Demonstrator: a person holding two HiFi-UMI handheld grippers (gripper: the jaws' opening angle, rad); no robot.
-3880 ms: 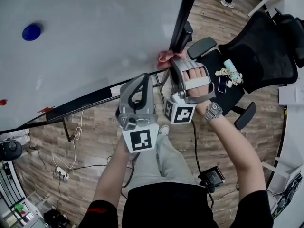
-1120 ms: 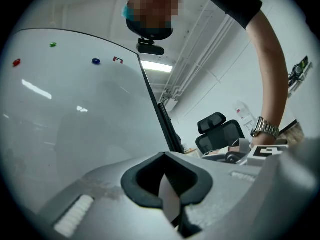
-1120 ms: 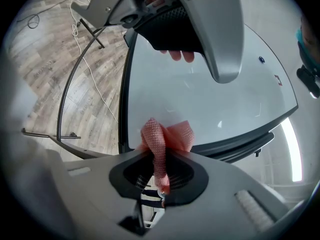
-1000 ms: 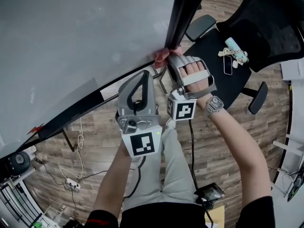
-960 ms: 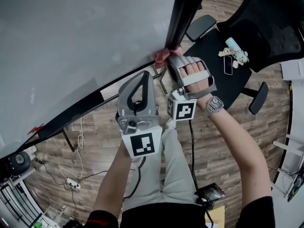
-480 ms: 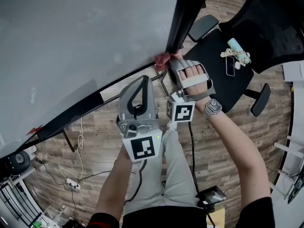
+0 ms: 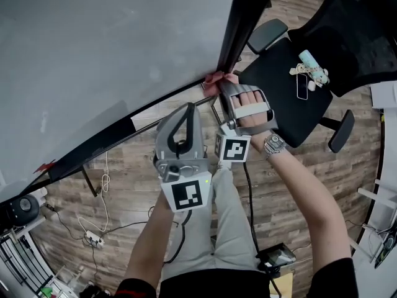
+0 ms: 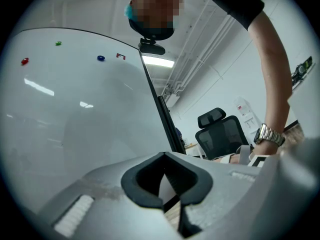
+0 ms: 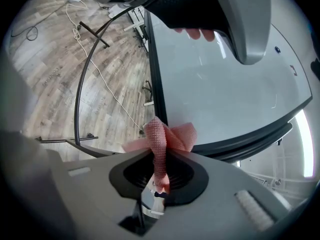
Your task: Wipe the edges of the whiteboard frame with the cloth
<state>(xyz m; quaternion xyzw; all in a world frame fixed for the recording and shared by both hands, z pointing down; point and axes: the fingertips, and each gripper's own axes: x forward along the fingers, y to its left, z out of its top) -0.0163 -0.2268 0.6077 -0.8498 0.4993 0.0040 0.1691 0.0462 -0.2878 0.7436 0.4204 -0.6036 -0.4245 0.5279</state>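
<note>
I am standing over the whiteboard, which is filling the far left of the scene. Its black frame is running down the right side to a corner, then off to the left along the bottom edge. An office chair is standing to the right of that corner.

My left gripper is hanging just near of the bottom edge with its jaws together and nothing in them. My right gripper is clamping the pink cloth and seems to be pressing it against the frame's lower right corner.

Only a small tuft of cloth is sticking out past the jaws. If I drag along the frame too hard, the cloth may pull out, or the bare jaw tips may scrape the frame. It may also snag on the corner. Nothing is steadying the board, so a firm push might shift it.
</note>
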